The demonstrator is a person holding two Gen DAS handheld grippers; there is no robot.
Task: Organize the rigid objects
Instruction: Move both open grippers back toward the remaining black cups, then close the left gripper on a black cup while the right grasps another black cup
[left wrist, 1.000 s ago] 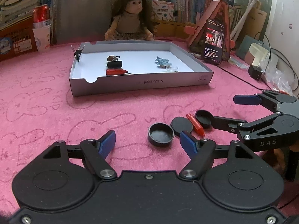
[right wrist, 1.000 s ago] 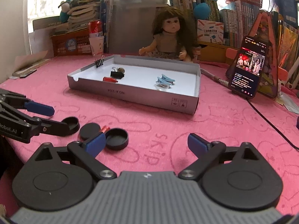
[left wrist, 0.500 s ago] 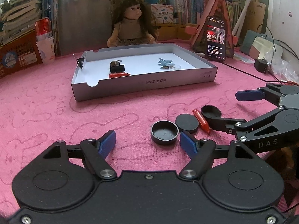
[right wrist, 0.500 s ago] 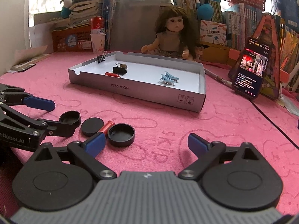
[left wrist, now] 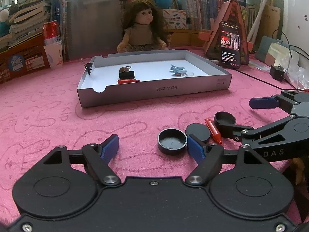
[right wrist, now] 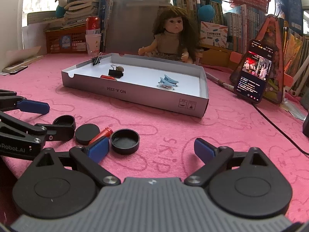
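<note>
Three black round caps and a red tube lie on the pink cloth: an upturned cap point(left wrist: 172, 141) point(right wrist: 125, 141), a flat cap point(left wrist: 197, 132) point(right wrist: 87, 131), a third cap point(left wrist: 225, 118) point(right wrist: 64, 121), and the red tube point(left wrist: 213, 130) point(right wrist: 102, 133). My left gripper point(left wrist: 152, 147) is open and empty, its right pad beside the upturned cap. My right gripper point(right wrist: 151, 149) is open and empty, its left pad over the red tube's near end. A grey tray point(left wrist: 154, 91) point(right wrist: 135, 94) holds a black binder clip point(left wrist: 126, 74), a red piece point(left wrist: 127, 81) and blue clips point(left wrist: 176, 69).
A doll point(left wrist: 143, 25) sits behind the tray. A lit phone point(left wrist: 230, 44) leans at the right, with a cable point(right wrist: 274, 125) running across the cloth. A red basket point(left wrist: 17, 61), a can and paper cups point(left wrist: 53, 44) stand at the left. Books fill the back.
Both grippers have lowered and drawn back a little, so the tray and doll sit lower and closer in view. Both stay open; the caps and tube have not moved.
</note>
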